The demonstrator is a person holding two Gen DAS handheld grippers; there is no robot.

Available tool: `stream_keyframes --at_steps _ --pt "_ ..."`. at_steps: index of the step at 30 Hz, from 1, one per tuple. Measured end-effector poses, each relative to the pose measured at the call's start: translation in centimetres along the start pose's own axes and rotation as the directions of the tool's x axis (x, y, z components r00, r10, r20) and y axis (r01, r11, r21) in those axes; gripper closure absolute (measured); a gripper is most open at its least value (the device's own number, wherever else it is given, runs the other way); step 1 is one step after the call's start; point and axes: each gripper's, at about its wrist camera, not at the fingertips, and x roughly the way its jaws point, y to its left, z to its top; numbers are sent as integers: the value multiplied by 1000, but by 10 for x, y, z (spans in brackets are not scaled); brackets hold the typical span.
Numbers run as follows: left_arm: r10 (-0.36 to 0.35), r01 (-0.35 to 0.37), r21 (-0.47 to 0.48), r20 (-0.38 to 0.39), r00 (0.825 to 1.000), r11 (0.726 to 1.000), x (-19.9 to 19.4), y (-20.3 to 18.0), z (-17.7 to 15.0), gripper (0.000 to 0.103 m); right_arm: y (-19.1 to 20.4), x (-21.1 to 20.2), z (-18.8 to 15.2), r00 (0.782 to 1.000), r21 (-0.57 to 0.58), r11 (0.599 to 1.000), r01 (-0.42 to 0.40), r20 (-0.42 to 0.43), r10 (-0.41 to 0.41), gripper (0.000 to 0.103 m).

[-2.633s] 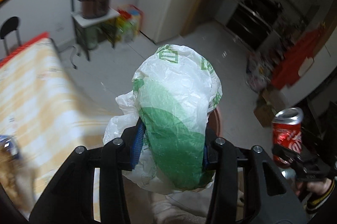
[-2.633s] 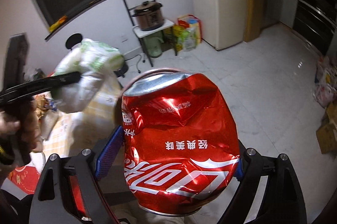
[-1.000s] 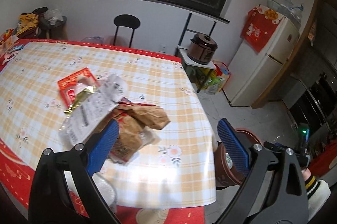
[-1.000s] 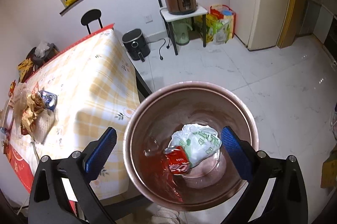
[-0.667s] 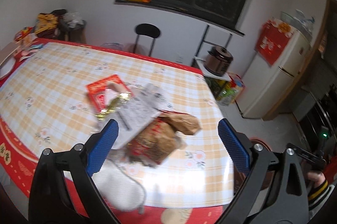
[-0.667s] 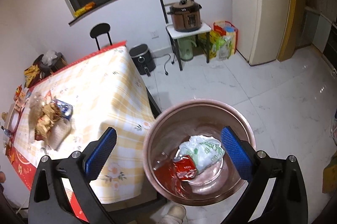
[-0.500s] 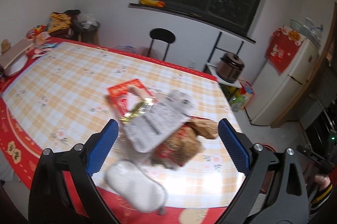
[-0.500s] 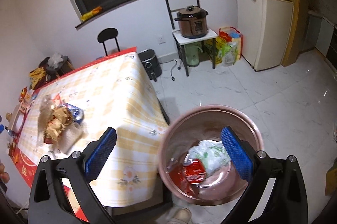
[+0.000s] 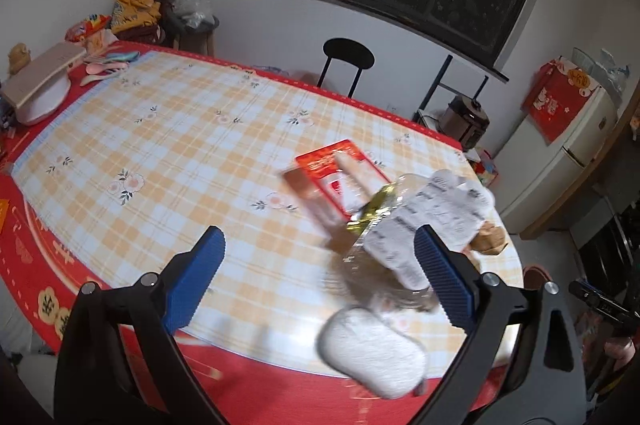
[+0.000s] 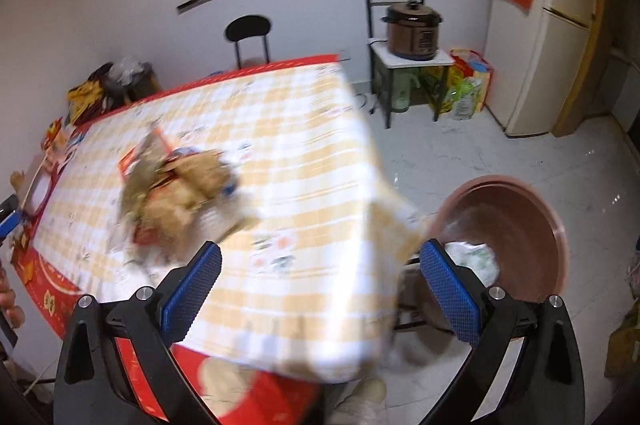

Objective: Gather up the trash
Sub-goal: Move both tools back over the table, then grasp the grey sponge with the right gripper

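Both grippers empty, fingers spread wide — left gripper point(image 9: 318, 267) over the near part of the table point(image 9: 168, 145), right gripper point(image 10: 318, 283) over the table corner beside the bin point(image 10: 558, 237).

Remaining trash is a loose heap near the table's bin-side end: red packet point(image 9: 338, 171), printed white wrapper point(image 9: 430, 221), brown paper bag point(image 10: 188, 193), and a white pad-like piece point(image 9: 374, 351) at the near table edge. The bin stands on the floor just off the corner; a white-and-green plastic bag point(image 10: 474, 261) lies inside.

Risks: the heap is overlapping light stuff, so a pinch on one layer could drag or scatter the rest. The white piece sits right at the edge — a nudge from a finger likely knocks it to the floor. Both views are motion-blurred, so aim could be off.

Versus earlier: 2.6 s ago the left gripper was clamped on the plastic bag and the right on a crushed red can; both have been dropped into the bin since. The right view has swung from over the bin toward the table, and the left has panned further along the tabletop, the heap now on its right.
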Motion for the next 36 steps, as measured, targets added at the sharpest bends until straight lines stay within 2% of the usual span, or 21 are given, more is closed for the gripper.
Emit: stream_keyframes --at_steps 7,14,17,19,21,23,25,28,30,33,36 --pt "-46 46 10 -61 997 999 30 67 8 9 95 28 -19 998 -79 997 11 -60 -16 5" --pt "-85 92 45 -127 988 995 56 98 16 9 150 42 -20 998 -64 998 -7 -65 3 5" --pt "-107 115 51 -138 985 992 59 105 16 9 173 55 -30 994 -127 992 -25 -110 11 5" --pt "-111 119 48 -147 983 992 61 109 13 9 192 70 -42 984 -184 981 -62 -178 29 5" --pt "-116 123 32 -162 980 992 64 114 8 9 208 91 -58 963 -250 963 -100 -266 31 5" --pt "-117 124 27 -180 977 992 66 120 1 9 222 104 -72 951 -324 940 -103 -310 -3 5" --pt "-111 117 21 -195 974 993 66 126 -5 9 238 122 -87 935 -428 896 -116 -352 -48 5" --pt "-114 119 11 -207 972 993 63 133 -9 9 259 139 -102 922 -556 821 -128 -372 -109 5" --pt "-111 114 6 -209 972 993 63 138 -12 9 272 147 -107 919 -639 757 -133 -365 -147 5" --pt "-105 101 -28 -215 971 994 66 149 -15 9 281 158 -108 912 -702 697 -146 -368 -180 5" --pt "-108 100 -46 -223 969 994 68 155 -17 9 281 165 -102 908 -706 686 -177 -386 -162 5"
